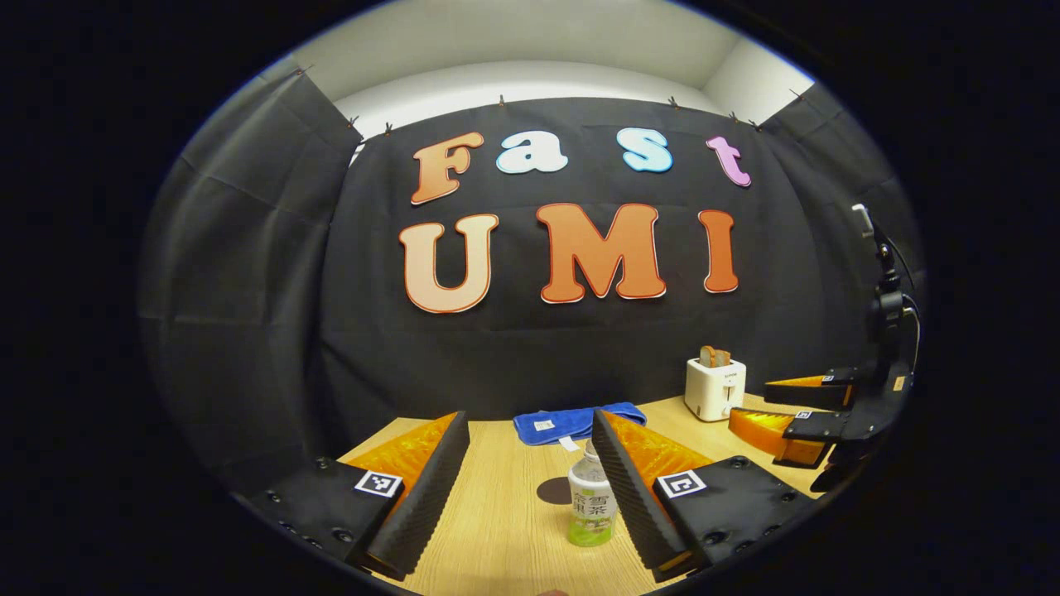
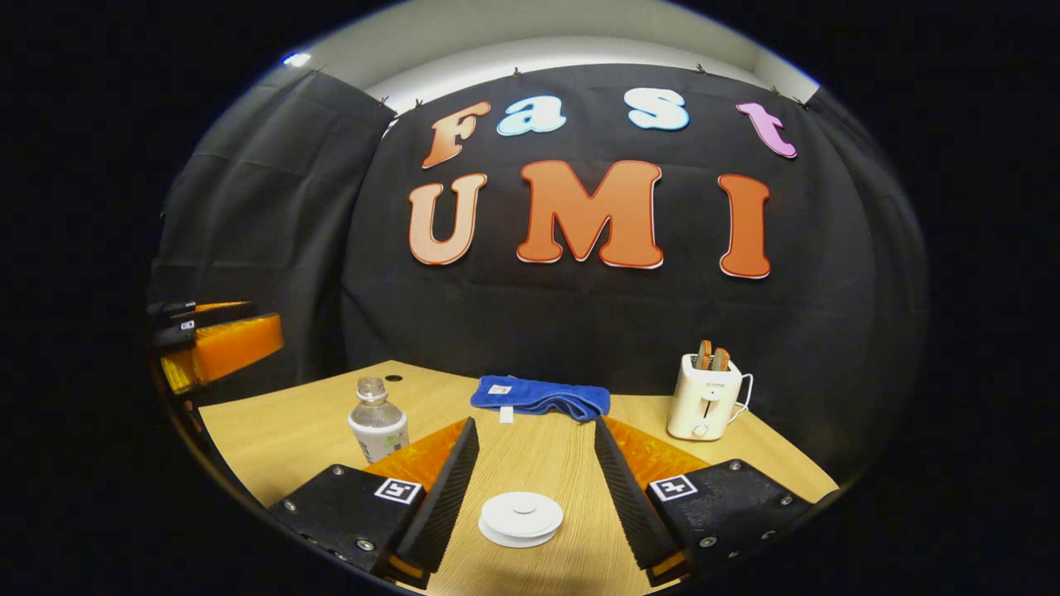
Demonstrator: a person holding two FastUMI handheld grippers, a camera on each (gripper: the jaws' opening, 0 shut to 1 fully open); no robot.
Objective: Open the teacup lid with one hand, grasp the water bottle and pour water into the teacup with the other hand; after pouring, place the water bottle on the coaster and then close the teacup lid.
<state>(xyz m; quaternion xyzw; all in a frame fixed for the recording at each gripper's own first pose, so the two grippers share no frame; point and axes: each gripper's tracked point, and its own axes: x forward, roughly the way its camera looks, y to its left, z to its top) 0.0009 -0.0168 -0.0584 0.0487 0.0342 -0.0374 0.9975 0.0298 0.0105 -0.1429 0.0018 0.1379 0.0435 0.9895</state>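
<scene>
Teacup lid [image 2: 522,515] nearest, on wooden table [image 2: 315,422]; black cloth wall [image 2: 580,323] behind.

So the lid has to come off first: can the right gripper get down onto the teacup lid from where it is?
Probably yes. The right gripper is open, and the lid lies between its fingers just ahead, with nothing over it. The bottle stands off to one side.

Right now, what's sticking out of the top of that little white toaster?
Two brown slices of toast stand in the slots of the toaster, their tops poking out. Their lower parts are hidden inside it.
</scene>
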